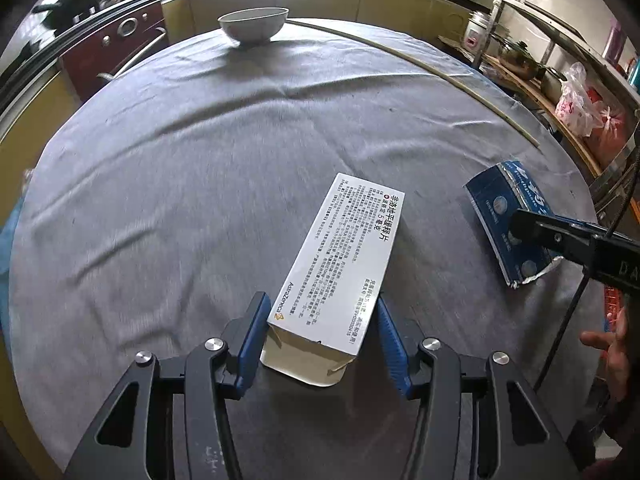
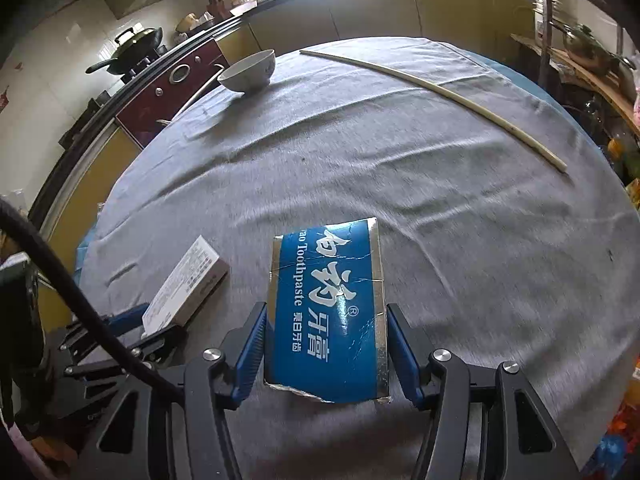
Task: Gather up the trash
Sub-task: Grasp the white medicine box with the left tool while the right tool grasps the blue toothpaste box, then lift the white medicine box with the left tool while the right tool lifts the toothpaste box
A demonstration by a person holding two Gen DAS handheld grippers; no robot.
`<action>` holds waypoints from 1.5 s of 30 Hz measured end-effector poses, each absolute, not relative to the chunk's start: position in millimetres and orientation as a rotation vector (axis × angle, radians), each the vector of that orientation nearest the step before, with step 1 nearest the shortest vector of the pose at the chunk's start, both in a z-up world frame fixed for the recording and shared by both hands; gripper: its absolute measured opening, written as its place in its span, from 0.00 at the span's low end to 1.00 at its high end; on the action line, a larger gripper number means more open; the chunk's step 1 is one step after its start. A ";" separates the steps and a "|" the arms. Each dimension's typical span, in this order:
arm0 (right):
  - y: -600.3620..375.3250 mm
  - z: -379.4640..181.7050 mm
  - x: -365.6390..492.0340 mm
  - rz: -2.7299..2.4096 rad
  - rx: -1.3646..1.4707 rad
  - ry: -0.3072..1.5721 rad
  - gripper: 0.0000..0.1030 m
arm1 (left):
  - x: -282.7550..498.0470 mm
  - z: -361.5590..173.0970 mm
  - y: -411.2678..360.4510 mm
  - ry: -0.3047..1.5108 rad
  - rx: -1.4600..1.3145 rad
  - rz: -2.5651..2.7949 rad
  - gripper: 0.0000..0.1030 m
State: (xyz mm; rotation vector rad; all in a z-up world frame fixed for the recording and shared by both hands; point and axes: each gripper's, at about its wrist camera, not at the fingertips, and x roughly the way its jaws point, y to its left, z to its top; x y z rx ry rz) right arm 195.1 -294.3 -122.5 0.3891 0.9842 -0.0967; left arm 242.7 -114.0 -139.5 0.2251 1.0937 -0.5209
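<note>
- On the round table [image 1: 200,152], under its wrinkled grey cloth, lie the two pieces of trash I am after, one for each of my grippers.
- The blue toothpaste box [image 2: 328,312], flattened and torn at its near end, lies between the blue pads of my right gripper [image 2: 326,344]. The pads sit against its two long edges, so I read this as a pinch on the box.
- The white medicine box [image 1: 336,256] lies to the left of it, near end open, with my left gripper [image 1: 320,332] closed in around that end. The left pad touches its side and the right pad meets the far edge: pinched as well, though the contact looks light.
- A white bowl [image 1: 254,24] stands at the far edge, and a long thin stick [image 2: 440,92] lies along the far right; neither is in my way.
- Step in hand, as I judge it: the grasp, both boxes at once, not yet lifted.
- The next move calls for firm pressure before raising. The flat blue box may buckle, and the open white one may crush or slip, so I should lift both straight up and level.
</note>
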 end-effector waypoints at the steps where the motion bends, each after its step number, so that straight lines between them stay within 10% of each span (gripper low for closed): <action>1: -295.3 -121.8 190.0 -0.092 0.391 0.981 0.59 | 236.6 -138.5 -112.9 1.099 0.214 -0.514 0.53; 45: -294.8 -129.7 123.9 -0.044 0.408 0.998 0.60 | 145.2 -125.6 -139.2 1.069 0.295 -0.388 0.54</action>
